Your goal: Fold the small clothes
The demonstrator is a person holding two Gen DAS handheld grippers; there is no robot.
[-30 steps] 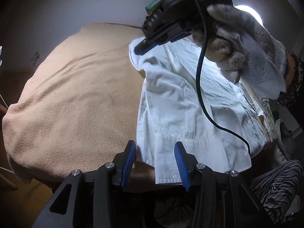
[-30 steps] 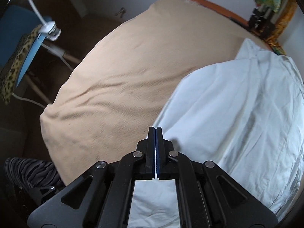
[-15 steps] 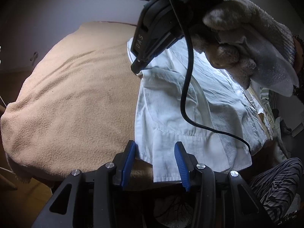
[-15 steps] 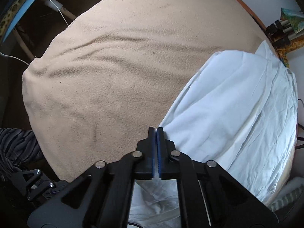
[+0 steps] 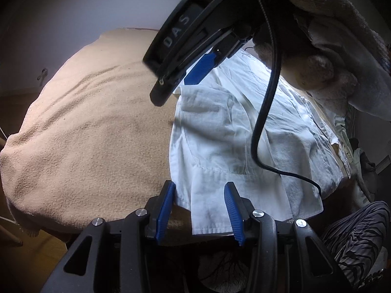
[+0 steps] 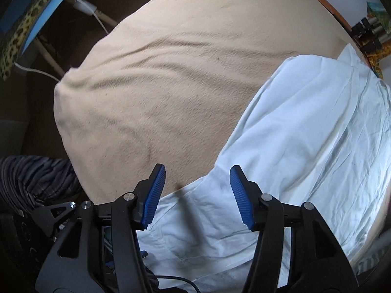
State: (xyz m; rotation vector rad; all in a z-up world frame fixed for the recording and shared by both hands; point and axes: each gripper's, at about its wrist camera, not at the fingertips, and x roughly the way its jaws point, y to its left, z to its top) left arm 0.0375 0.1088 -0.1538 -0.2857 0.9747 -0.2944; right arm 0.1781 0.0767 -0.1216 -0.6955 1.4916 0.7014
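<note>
A small white garment [image 5: 232,134] lies flat on a beige towel-covered surface [image 5: 97,134], along its right part. My left gripper [image 5: 200,185] is at the near edge, jaws apart, with the garment's hem lying between the blue pads and not pinched. My right gripper [image 5: 180,83], held by a gloved hand [image 5: 330,48], hangs pointing down over the garment's far left edge. Its jaws are opening. In the right wrist view the right gripper [image 6: 197,168] stands wide above the garment [image 6: 305,134] edge, and the pads press on nothing.
A black cable [image 5: 264,112] droops from the right gripper across the garment. The bare beige towel [image 6: 171,73] spreads left of the garment. A person's striped trouser leg [image 5: 354,232] is at the near right. A leopard-print item [image 6: 24,19] and white cord stand beyond the table edge.
The right gripper, shut in both earlier frames, now has its jaws apart. It has come nearer along the garment's left edge and tilted further down. The left gripper has not moved.
</note>
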